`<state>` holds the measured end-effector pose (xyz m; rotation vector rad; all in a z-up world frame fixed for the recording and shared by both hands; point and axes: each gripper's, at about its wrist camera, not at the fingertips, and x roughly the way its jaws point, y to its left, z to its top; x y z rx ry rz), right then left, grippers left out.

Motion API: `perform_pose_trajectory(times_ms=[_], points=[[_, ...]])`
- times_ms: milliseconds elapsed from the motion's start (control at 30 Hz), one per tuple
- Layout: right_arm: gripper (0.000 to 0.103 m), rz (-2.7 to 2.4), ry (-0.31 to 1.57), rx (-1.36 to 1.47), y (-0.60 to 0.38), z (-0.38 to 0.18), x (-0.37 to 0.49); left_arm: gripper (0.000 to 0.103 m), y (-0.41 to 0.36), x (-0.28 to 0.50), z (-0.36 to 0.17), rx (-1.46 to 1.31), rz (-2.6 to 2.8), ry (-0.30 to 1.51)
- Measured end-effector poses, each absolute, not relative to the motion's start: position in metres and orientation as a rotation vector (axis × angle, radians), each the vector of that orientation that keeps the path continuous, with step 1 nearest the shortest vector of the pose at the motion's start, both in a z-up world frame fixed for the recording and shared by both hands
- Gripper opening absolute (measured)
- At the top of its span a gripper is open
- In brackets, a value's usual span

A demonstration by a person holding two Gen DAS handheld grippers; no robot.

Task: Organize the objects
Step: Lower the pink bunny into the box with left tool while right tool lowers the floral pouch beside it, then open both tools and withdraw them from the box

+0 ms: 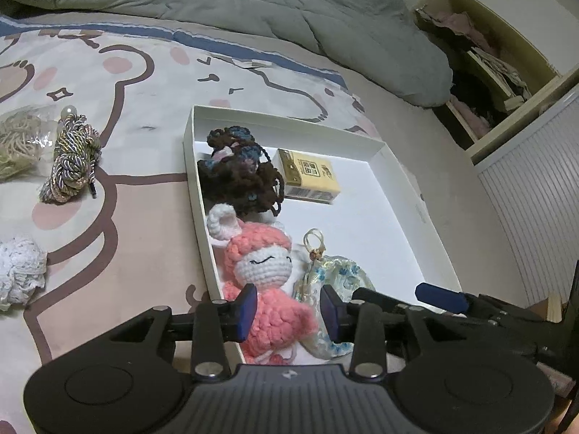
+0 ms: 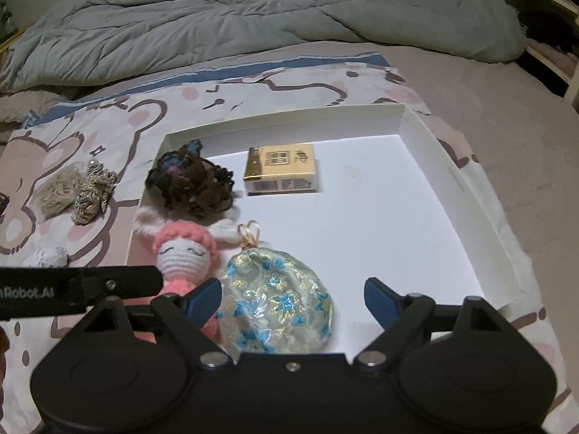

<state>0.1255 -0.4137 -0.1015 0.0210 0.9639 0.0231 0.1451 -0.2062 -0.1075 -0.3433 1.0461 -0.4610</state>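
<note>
Crochet doll's point(image 1: 269, 289) lower body hidden behind left gripper point(image 1: 289, 311), white yarn ball point(image 1: 20, 275) cut by frame edge

Both views are dim and slightly grainy, with a cool indoor cast. The brightest area is the floor of the white tray point(image 2: 362, 217), which glares nearly blown out in the right wrist view, while its near wall throws a soft shadow. The grey duvet point(image 1: 253, 11) sits in flat, muted light. Fisheye bending curves the tray's straight edges and darkens the corners. The wardrobe shelves point(image 1: 481, 72) fall into murky shadow, details hard to read.
</note>
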Motion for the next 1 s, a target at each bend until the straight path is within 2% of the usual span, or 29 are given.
perform_pose_trajectory(times_ms=[900, 1000], points=[[0.086, 0.003, 0.839, 0.109, -0.429, -0.06, 0.099, 0.04, -0.195, 0.129, -0.067, -0.173, -0.435, 0.971], [0.086, 0.003, 0.818, 0.107, -0.43, -0.054, 0.093, 0.042, -0.191, 0.127, -0.061, -0.157, -0.43, 0.953]])
